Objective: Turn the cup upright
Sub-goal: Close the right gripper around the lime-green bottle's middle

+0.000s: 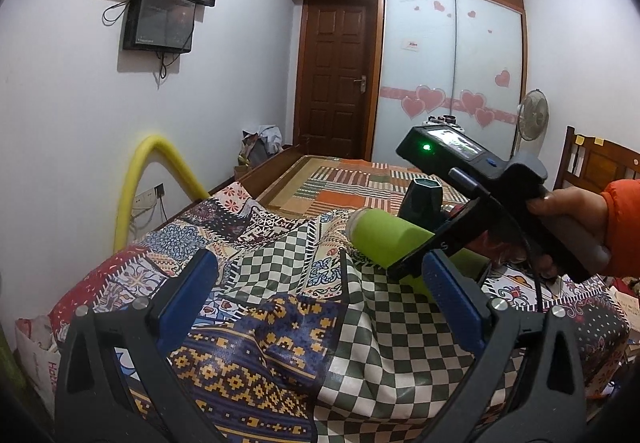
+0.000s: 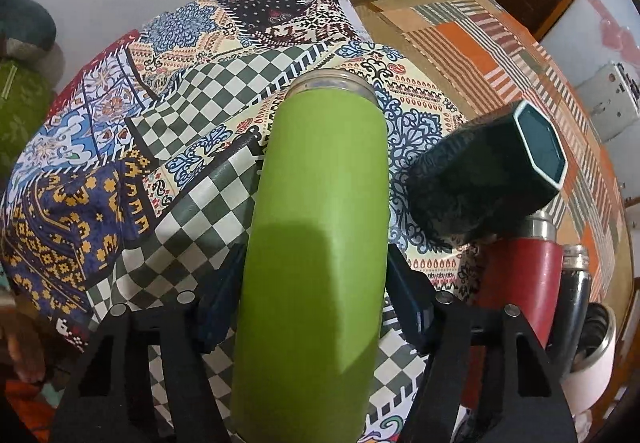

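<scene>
Green cup (image 2: 320, 235) lying on its side on the patchwork cloth (image 2: 120, 123), mouth pointing away. Right gripper (image 2: 316, 297) clamped on the cup's body, blue pads (image 2: 216, 307) pressed to both sides. Left gripper (image 1: 320, 307) spread wide over the cloth, holding nothing, near the cup. Dark hexagonal cup (image 2: 492, 179) just right of the green one, also on its side; red bottle (image 2: 520, 271) beside it.
</scene>
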`<state>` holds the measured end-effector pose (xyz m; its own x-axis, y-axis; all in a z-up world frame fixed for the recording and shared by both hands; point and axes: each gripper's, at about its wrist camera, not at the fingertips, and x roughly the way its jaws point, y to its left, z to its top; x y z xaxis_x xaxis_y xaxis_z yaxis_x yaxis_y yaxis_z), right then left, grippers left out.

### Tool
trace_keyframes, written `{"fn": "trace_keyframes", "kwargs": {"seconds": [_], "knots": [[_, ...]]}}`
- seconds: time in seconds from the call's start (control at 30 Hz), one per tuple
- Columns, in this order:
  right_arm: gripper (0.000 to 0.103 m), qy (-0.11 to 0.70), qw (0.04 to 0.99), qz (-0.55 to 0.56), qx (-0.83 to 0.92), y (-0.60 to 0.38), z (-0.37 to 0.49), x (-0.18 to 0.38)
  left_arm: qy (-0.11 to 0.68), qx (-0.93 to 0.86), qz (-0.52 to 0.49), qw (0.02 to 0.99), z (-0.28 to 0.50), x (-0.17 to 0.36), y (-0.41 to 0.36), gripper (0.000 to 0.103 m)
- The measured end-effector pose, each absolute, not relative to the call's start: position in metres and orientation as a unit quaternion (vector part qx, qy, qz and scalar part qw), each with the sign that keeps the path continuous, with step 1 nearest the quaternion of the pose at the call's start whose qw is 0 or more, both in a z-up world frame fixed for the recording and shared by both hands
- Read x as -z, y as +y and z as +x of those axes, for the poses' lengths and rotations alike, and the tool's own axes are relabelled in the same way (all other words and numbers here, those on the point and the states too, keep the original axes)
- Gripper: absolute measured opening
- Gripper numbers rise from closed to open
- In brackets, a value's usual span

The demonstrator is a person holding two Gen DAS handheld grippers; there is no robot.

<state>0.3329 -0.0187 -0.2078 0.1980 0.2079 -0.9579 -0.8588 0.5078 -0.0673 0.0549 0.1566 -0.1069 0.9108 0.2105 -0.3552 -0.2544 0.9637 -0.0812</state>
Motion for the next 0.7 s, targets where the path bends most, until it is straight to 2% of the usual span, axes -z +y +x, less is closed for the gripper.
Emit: {"fn": "trace_keyframes", "kwargs": {"seconds": [0.7], "knots": [[0.063,0.508,0.728,-0.269,-0.373,-0.088,0.297,0.183,0.157,-0.104,-0.062,0.98,0.046,0.086,0.134,0.103]]}}
